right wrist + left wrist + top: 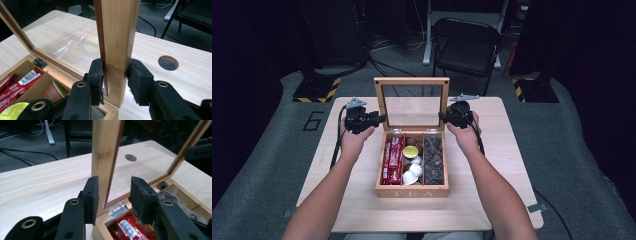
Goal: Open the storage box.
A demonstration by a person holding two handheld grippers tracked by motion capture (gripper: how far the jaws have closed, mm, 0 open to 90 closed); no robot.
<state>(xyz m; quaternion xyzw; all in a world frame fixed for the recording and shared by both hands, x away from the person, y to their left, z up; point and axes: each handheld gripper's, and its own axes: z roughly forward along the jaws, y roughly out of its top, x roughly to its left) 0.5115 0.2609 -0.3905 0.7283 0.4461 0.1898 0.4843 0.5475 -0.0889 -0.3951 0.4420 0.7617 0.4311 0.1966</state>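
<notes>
A wooden tea box stands mid-table with its glass lid upright. Inside lie red packets, a yellow capsule, white capsules and dark packets. My left gripper straddles the lid's left frame post. In the left gripper view one pad lies against the wood and the other stands apart from it. My right gripper is at the lid's right frame post. In the right gripper view both pads press on that post.
The light wooden table has a round cable hole behind the box. A black folding chair stands beyond the far edge. Stand bases with yellow-black stripes sit on the floor at the back corners.
</notes>
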